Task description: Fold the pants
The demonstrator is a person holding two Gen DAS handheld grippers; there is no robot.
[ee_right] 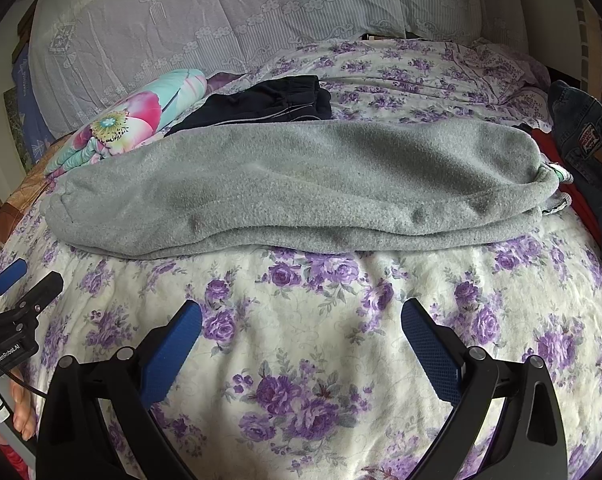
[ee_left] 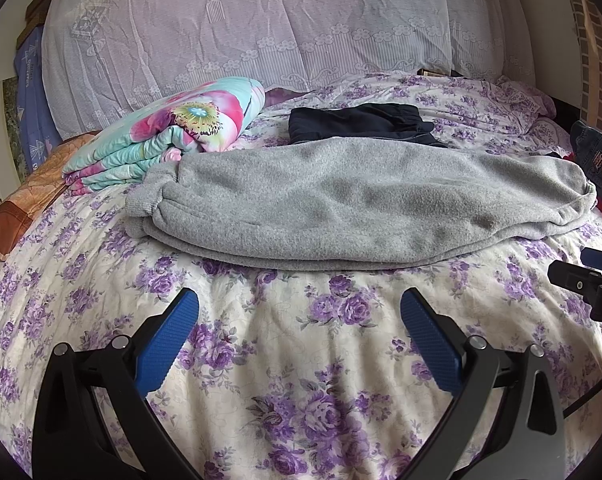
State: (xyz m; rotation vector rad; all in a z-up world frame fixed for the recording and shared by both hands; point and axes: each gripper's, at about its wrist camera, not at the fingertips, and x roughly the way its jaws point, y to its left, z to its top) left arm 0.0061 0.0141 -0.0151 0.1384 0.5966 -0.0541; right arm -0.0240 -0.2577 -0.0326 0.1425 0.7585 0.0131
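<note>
Grey fleece pants (ee_left: pixel 341 200) (ee_right: pixel 301 184) lie across the bed, folded lengthwise with one leg on the other, cuffs to the left and waistband to the right. My left gripper (ee_left: pixel 299 316) is open, hovering over bare sheet just in front of the pants' near edge. My right gripper (ee_right: pixel 301 324) is also open, empty, and likewise short of the near edge. Each gripper shows in the other's view: the right gripper (ee_left: pixel 593 276) at the right border, the left gripper (ee_right: pixel 17 280) at the left border.
A purple-flowered bedsheet (ee_left: pixel 301 360) covers the bed. A folded floral quilt (ee_left: pixel 169 132) lies at the back left, dark folded pants (ee_left: pixel 361 122) sit behind the grey ones, and denim (ee_right: pixel 585 136) and red clothes lie at the right. A lace-covered headboard (ee_left: pixel 261 20) stands behind.
</note>
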